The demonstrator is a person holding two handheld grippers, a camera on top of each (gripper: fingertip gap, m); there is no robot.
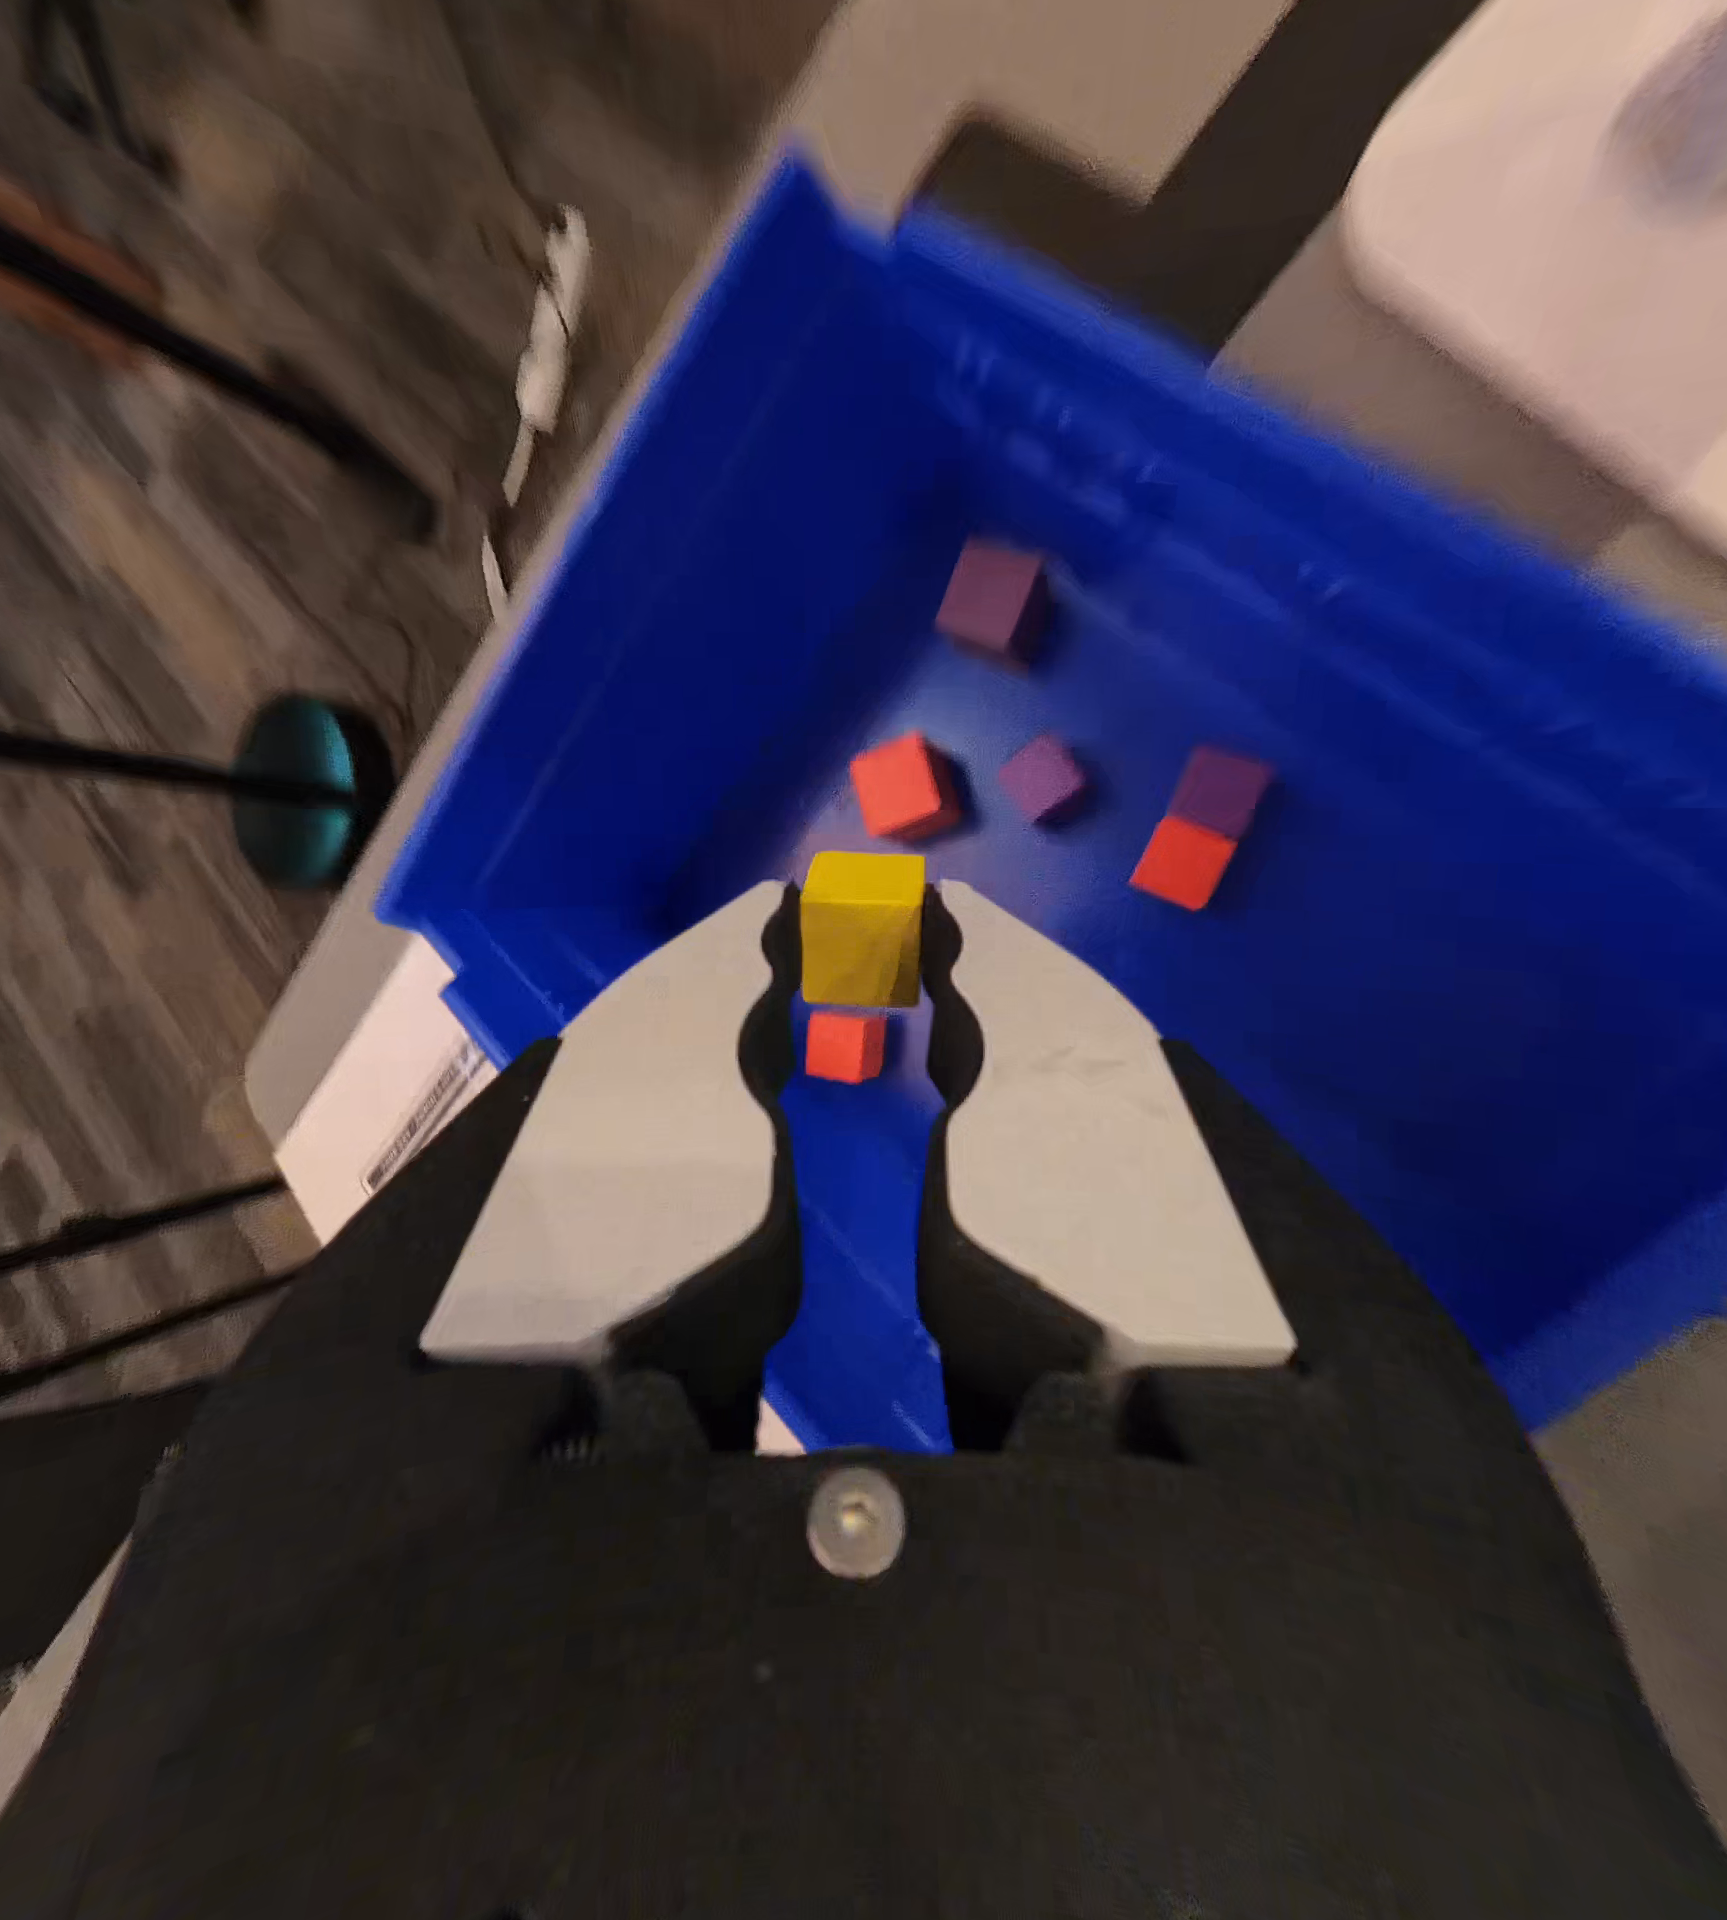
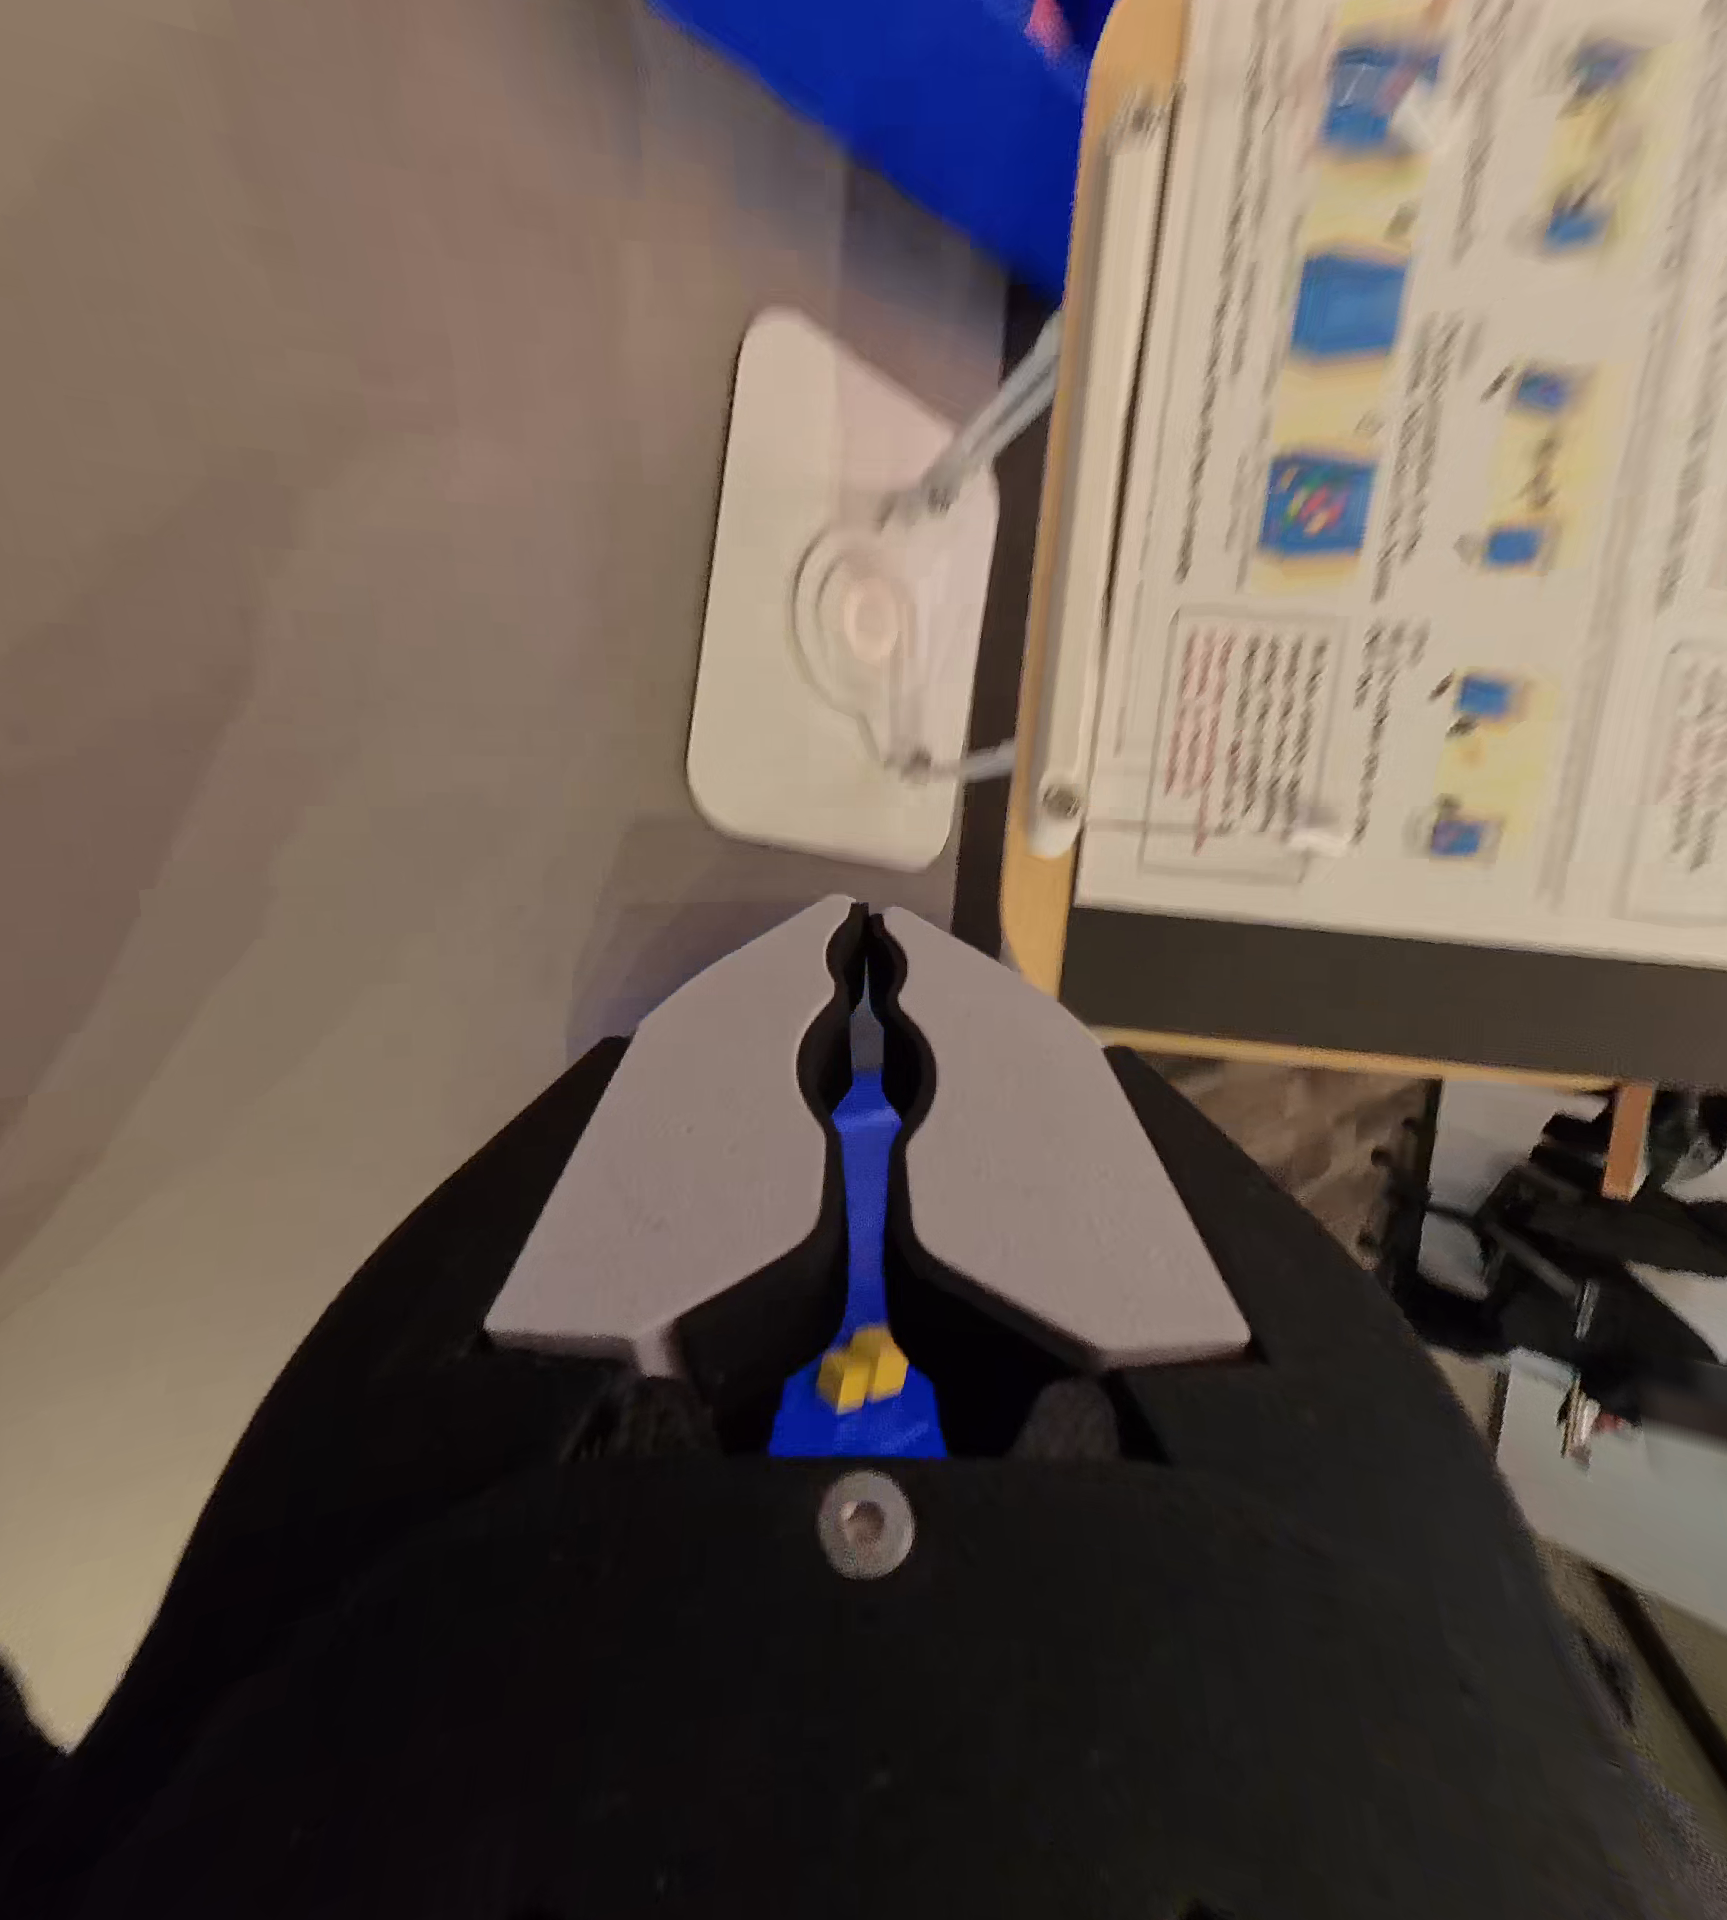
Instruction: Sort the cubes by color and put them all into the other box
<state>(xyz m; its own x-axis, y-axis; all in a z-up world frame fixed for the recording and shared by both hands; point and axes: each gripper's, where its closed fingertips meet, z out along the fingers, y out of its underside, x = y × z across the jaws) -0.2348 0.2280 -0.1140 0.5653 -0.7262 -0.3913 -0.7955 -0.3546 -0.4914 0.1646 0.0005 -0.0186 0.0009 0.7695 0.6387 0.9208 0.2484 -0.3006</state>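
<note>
In the left wrist view my left gripper (image 1: 861, 902) is shut on a yellow cube (image 1: 861, 930) and holds it above a blue box (image 1: 630, 582). On the box floor lie three red cubes (image 1: 903, 784) (image 1: 1183, 862) (image 1: 844, 1047) and three purple cubes (image 1: 992, 601) (image 1: 1044, 777) (image 1: 1223, 792). In the right wrist view my right gripper (image 2: 864, 920) is shut and empty above the grey table. Through the gap between its fingers I see a second blue box (image 2: 864, 1423) with yellow cubes (image 2: 859, 1377) in it.
The grey table's edge (image 1: 339, 1039) runs left of the blue box, with carpet floor and black stand legs beyond. In the right wrist view a white stand base (image 2: 817, 582) holds an instruction board (image 2: 1461, 468), and another blue box edge (image 2: 900, 114) shows at the top. Spacing between my two grippers at the tips: around 45 centimeters.
</note>
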